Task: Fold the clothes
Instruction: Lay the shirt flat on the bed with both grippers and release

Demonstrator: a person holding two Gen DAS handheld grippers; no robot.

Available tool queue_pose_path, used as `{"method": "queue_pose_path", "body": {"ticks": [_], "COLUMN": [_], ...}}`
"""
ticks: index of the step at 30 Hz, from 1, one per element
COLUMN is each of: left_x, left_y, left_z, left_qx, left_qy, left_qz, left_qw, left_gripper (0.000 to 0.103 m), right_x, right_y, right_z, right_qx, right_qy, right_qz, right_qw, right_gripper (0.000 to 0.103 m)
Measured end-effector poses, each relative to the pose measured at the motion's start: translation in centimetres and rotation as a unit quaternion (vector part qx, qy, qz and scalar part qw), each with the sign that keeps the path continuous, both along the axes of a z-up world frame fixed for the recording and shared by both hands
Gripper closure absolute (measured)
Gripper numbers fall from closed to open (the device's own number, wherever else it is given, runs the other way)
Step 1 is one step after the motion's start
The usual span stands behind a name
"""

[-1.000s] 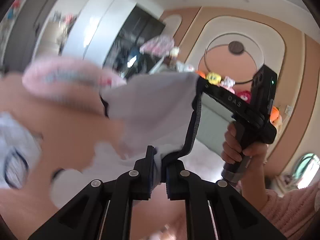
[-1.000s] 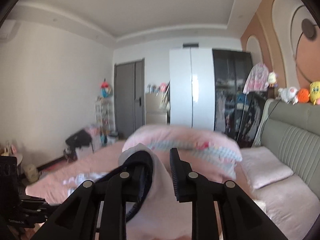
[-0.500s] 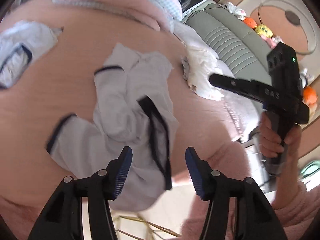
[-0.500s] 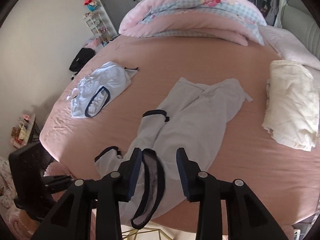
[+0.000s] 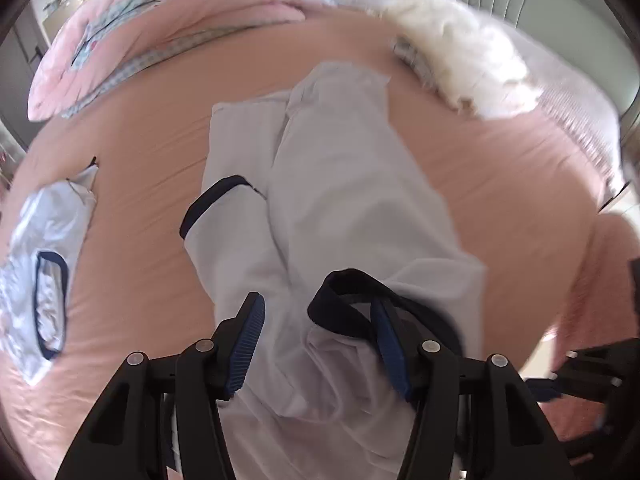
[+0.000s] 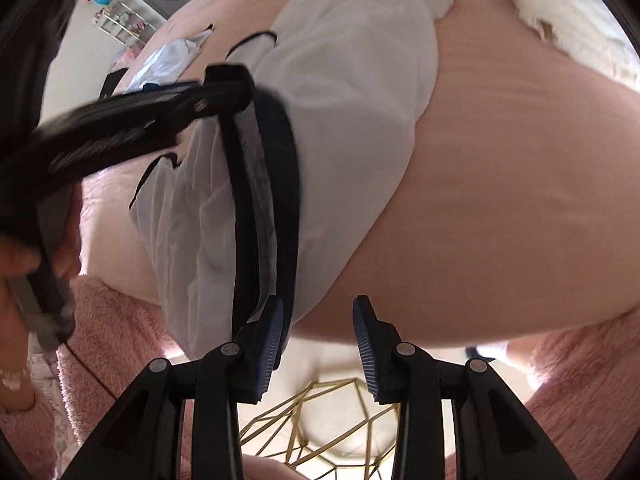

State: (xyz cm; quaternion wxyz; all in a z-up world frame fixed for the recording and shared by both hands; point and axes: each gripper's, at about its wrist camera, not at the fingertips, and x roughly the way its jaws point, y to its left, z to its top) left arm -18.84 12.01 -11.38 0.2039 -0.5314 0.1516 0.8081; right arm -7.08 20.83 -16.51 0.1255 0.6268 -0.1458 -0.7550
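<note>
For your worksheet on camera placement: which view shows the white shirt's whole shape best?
The left wrist view: the shirt lies nearly whole on the bed, collar to hem. The right wrist view shows only its collar end, partly behind the left gripper.

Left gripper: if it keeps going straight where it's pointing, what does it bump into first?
Most likely the white shirt lying on the pink bed. The left gripper is open, and the shirt's dark collar sits right between its fingers, so cloth comes first, though depth is hard to judge.
</note>
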Motion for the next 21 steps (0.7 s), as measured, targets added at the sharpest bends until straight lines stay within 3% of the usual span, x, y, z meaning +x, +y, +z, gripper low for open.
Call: {"method": "queue_pose_path", "body": {"ticks": [1,2,3,4,6,8,10,13,16,21], "left_x": [-0.3,-0.6,-0.9,-0.9,-0.5,0.1,1.0,2.0,2.7,4.1], "left_y": [0.3,0.7,1.0,0.9,-0.1,-1.5,-2.9,-4.5,-5.8,-6.9], "left_z": [-0.6,-1.1,-1.7,-1.4,0.2,2.6,5.5,8.4,10.2,10.8], "left_qx": [-0.015,-0.03,-0.045,-0.035,0.02,0.092,0.134,0.16,0.184,0.206], "left_qy": [-0.004,-0.009,-0.013,-0.014,-0.009,-0.006,0.022,0.056,0.074,0.078], "left_qz": [-0.005,-0.009,-0.014,-0.013,0.0,0.009,0.017,0.039,0.058,0.073], "left_qw": [0.9999,0.9995,0.9988,0.9992,0.9998,0.9957,0.9906,0.9848,0.9784,0.9726], "left_gripper": [0.066,0.087,0.091,0.093,0.095,0.095,0.095,0.095,0.095,0.095], "right_x": [-0.1,-0.2,-0.3,-0.4,-0.6,-0.6,-0.7,-0.9,-1.6,-2.7], "right_y": [0.0,0.0,0.0,0.0,0.2,0.4,0.4,0.0,-0.7,-0.1], "right_z": [-0.3,-0.6,-0.8,-0.8,-0.3,0.4,1.0,1.4,0.1,0.3], "right_qx": [-0.003,-0.005,-0.007,-0.01,-0.023,-0.035,-0.05,-0.062,-0.05,-0.149], "right_qy": [-0.005,-0.008,-0.01,-0.01,-0.005,0.005,0.013,0.024,0.003,-0.008], "right_qz": [-0.002,-0.003,-0.003,-0.003,-0.001,0.003,0.014,0.032,0.022,-0.037], "right_qw": [1.0,1.0,1.0,1.0,1.0,0.999,0.999,0.997,0.999,0.988], "right_gripper": [0.067,0.067,0.067,0.067,0.067,0.067,0.067,0.067,0.067,0.067]}}
